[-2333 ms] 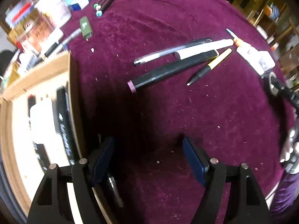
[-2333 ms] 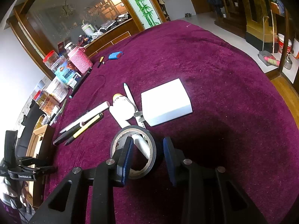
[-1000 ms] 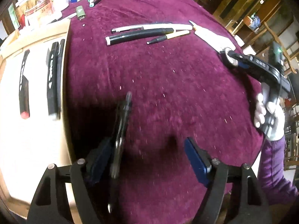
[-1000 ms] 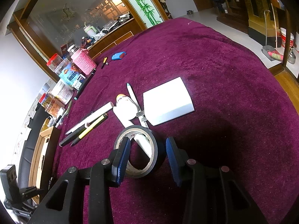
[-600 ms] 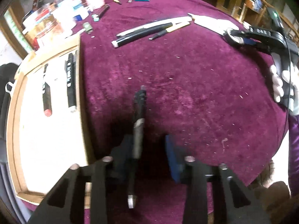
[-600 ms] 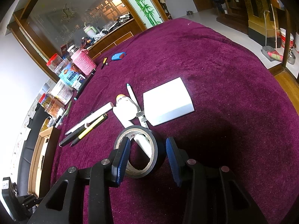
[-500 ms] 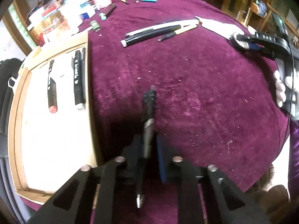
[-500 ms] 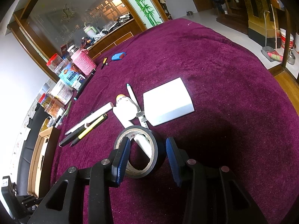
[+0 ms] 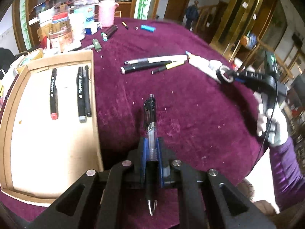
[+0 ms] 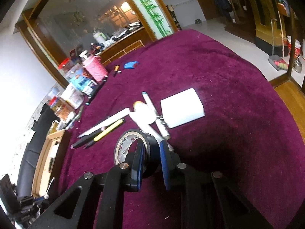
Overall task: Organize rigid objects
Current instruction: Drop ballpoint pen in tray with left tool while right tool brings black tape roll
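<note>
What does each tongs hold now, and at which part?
Left tongs clamp the pen at its clear barrel; right tongs pinch the tape roll through its wall.

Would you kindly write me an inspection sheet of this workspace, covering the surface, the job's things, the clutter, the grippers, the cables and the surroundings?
Surface: purple cloth over the table, speckled with light crumbs.
Job's things: wooden tray holding three dark markers; loose pens and a white box on the cloth.
Clutter: jars, a pink cup and packets at the far edge.
Grippers: left gripper has just closed on a clear pen; right gripper has just closed on the wall of a black tape roll.
Cables: a thin black cable along the right gripper's handle.
Surroundings: wooden cabinets, glass panel, tiled floor.
</note>
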### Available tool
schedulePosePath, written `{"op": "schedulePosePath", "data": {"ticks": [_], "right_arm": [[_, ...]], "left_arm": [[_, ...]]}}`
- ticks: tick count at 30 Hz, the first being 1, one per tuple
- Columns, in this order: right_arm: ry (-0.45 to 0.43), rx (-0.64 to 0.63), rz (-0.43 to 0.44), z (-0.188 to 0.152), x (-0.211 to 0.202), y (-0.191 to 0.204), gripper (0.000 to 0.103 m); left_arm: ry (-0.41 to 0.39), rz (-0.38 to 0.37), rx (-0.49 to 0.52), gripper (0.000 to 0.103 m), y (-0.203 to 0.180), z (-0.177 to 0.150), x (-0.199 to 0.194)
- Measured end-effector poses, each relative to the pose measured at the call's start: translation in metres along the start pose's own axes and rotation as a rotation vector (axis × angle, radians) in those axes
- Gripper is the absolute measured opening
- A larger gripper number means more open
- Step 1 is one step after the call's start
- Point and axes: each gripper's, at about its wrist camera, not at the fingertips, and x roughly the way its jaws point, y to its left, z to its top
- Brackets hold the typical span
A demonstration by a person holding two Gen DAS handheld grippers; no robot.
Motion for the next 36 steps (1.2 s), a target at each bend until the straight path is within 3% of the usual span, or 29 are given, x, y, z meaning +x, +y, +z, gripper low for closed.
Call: {"op": "schedulePosePath", "data": {"ticks": [5,9,16,20,28,36], "right_arm": [[0.018,-0.086,0.062,0.0,-0.007,0.047,0.018],[0.062,-0.151,0.141,-0.001,0.008,0.099,0.018],[0.196,-0.245,0.288,-0.011,0.064,0.207,0.018],[0.285,-0.283,0.339,-0.02,0.106,0.268,0.018],[0.397,-0.338,0.32,-0.032,0.192,0.359,0.019],[0.444,-0.373,0.265,-0.037,0.239,0.389,0.019]], "left_arm": [[-0.076,-0.022,-0.102,0.01,0.037,0.008,-0.025],[-0.12,0.045,-0.184,0.01,0.085,0.014,-0.044],[-0.112,0.153,-0.289,0.01,0.168,0.039,-0.04],[-0.074,0.172,-0.35,0.01,0.206,0.055,-0.02],[0.004,0.194,-0.416,0.01,0.239,0.069,0.024],[-0.027,0.128,-0.49,0.014,0.252,0.072,0.02]]}}
